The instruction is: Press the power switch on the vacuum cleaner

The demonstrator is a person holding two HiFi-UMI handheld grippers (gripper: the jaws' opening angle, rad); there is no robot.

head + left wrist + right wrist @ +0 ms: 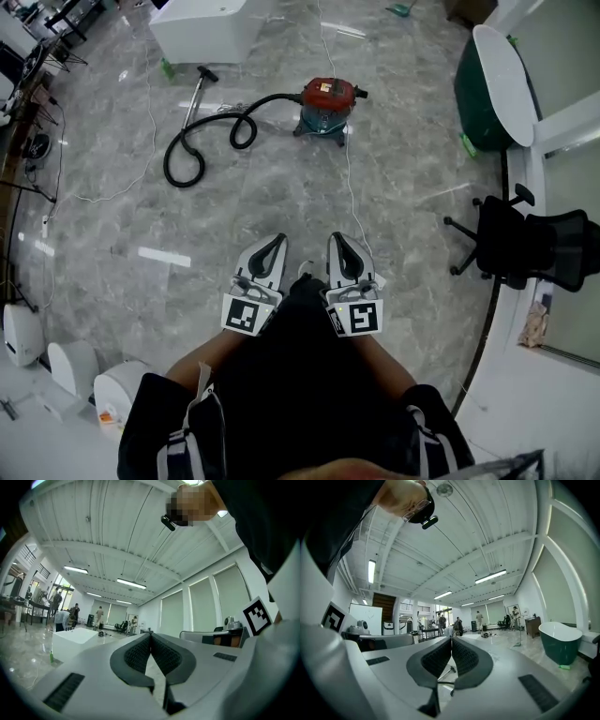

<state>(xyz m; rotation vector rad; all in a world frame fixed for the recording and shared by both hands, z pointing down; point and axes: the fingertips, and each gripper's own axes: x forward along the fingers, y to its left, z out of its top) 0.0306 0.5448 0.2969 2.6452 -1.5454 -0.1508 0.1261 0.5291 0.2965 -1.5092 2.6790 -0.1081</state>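
Note:
The vacuum cleaner (328, 105), with a red top and a dark teal drum, stands on the marble floor far ahead in the head view. Its black hose (202, 141) loops to the left and ends in a metal wand (195, 94). My left gripper (273, 247) and right gripper (339, 243) are held side by side close to my body, well short of the vacuum. Both are shut with nothing between the jaws. In the left gripper view the gripper (150, 637) points up into the room; the right gripper (452, 641) does too. The vacuum's switch is too small to make out.
A thin white cord (349, 178) runs across the floor from the vacuum toward me. A black office chair (525, 242) and a dark green tub (487, 89) stand at the right. A white block (202, 28) sits at the back. White units (56, 361) line the left.

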